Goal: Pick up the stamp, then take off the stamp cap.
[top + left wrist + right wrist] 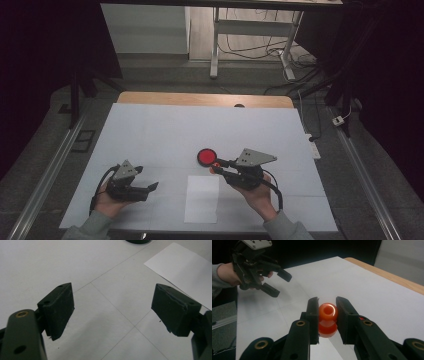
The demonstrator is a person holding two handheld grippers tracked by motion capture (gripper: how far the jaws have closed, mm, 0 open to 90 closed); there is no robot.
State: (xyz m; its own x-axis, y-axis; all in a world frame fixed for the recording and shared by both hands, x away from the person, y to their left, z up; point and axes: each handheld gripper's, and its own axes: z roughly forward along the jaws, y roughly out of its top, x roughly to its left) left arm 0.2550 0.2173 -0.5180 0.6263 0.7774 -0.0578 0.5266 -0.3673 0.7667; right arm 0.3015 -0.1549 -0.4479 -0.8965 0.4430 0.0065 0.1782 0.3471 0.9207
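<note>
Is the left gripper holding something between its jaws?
No: the left gripper has its jaws wide apart, with bare table between them.

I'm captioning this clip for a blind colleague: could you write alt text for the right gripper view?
The right hand-held gripper clamps an orange ring-shaped bead between its two black jaws, above a white table. At upper left, the left hand-held gripper is held with its jaws open.
</note>
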